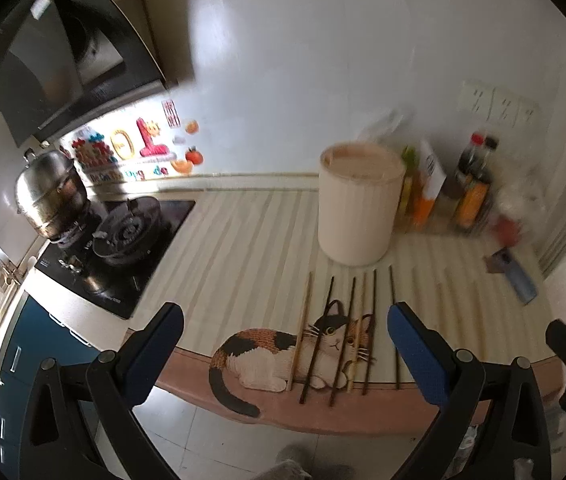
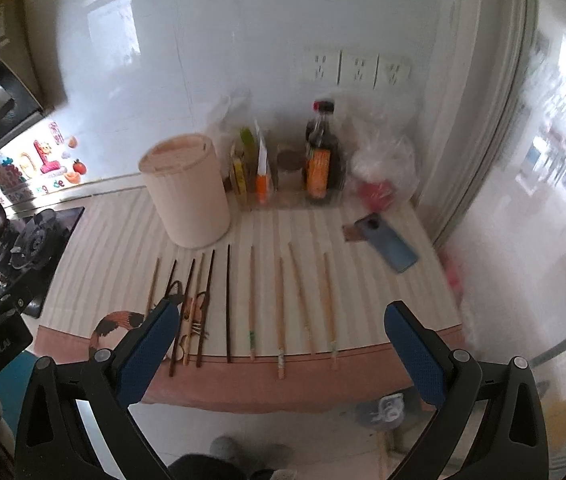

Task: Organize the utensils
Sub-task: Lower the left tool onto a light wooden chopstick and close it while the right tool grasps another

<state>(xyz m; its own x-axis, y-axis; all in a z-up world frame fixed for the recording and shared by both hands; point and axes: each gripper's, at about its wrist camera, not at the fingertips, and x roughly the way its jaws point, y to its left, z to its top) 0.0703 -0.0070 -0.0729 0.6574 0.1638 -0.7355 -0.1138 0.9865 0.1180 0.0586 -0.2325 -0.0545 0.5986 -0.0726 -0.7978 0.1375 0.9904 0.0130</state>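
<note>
Several chopsticks lie side by side on a striped cloth with a cat picture (image 1: 283, 352). Dark chopsticks (image 1: 319, 340) and light ones (image 1: 301, 332) lie on the left; light bamboo chopsticks (image 2: 281, 316) lie on the right. A cream cylindrical holder (image 1: 357, 204) stands upright behind them; it also shows in the right wrist view (image 2: 187, 192). My left gripper (image 1: 283, 344) is open and empty, above the cloth's front edge over the cat. My right gripper (image 2: 279, 344) is open and empty, above the front edge near the bamboo chopsticks.
Sauce bottles (image 2: 321, 156) and packets stand at the back wall. A blue phone (image 2: 389, 246) lies at the right. A gas stove (image 1: 123, 236) with a steel pot (image 1: 49, 192) is at the left. The counter edge drops to a tiled floor.
</note>
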